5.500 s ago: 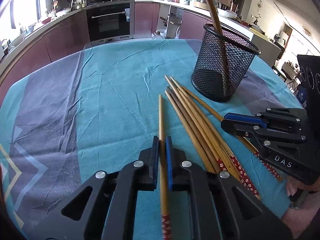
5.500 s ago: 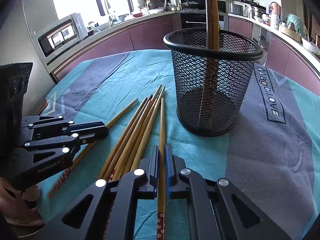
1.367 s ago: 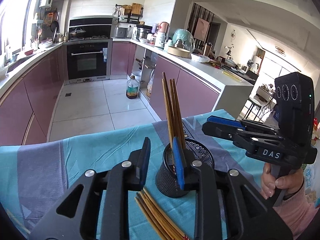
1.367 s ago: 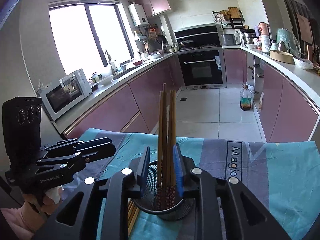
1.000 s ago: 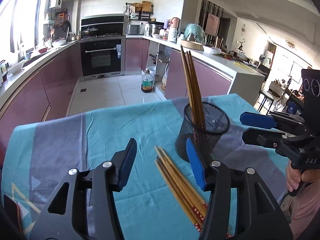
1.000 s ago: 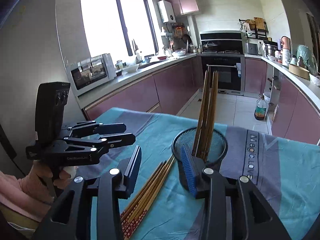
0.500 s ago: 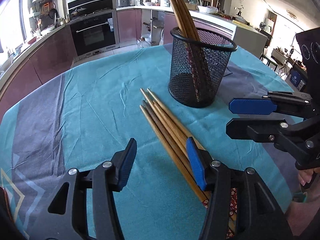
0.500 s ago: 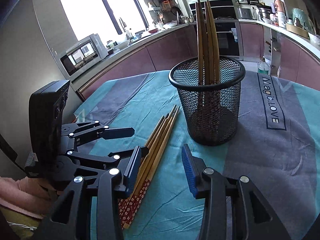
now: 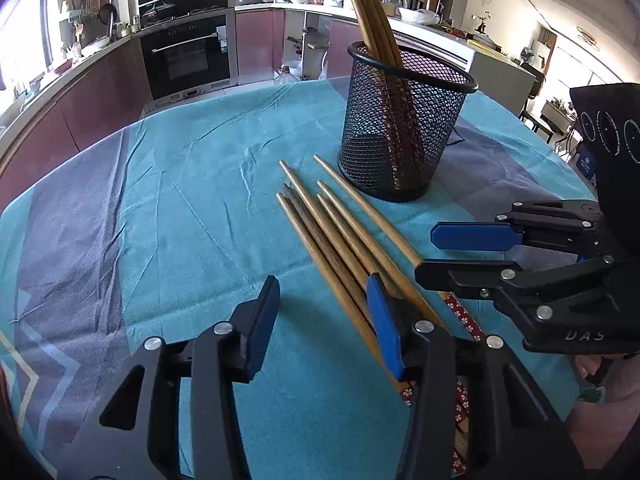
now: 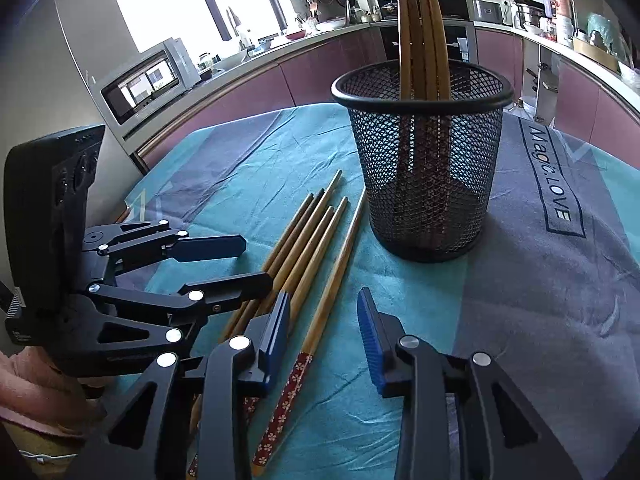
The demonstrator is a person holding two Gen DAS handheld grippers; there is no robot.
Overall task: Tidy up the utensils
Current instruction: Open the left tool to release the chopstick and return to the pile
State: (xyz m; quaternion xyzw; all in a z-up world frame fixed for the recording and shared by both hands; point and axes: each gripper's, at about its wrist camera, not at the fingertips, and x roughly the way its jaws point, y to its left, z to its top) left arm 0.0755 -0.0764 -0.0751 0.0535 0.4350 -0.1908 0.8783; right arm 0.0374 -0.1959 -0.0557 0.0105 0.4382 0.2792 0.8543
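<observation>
Bamboo sticks (image 9: pixel 340 236) lie in a loose bundle on the teal cloth (image 9: pixel 180 200) in the left wrist view, tips fanned toward the mesh cup (image 9: pixel 404 136) beyond the jaws. The left gripper (image 9: pixel 324 320) is released and empty, jaws wide. Its right pad sits over the near part of the bundle, while its left pad stands over bare cloth. So the gap is off to the left of the sticks, not yet straddling one. The cup, ahead and right of the jaws, already holds several sticks leaning out of its rim. The right gripper (image 9: pixel 448 254) shows at the right, also spread, just beside the bundle's patterned ends.

In the right wrist view the right gripper (image 10: pixel 324 332) is open with nothing in it. One stick (image 10: pixel 332 276) with a red flowered handle runs up between its pads toward the cup (image 10: pixel 424 152), which stands ahead and slightly right. The rest of the sticks (image 10: pixel 296 240) lie left of the jaws, under the left gripper (image 10: pixel 236 264).

To do this pick well, I judge each gripper should isolate a single stick. The right one looks nearly lined up and needs to drop to the cloth and close near the handle. The left should shift right to centre on the outermost stick, avoiding a two-stick pinch.
</observation>
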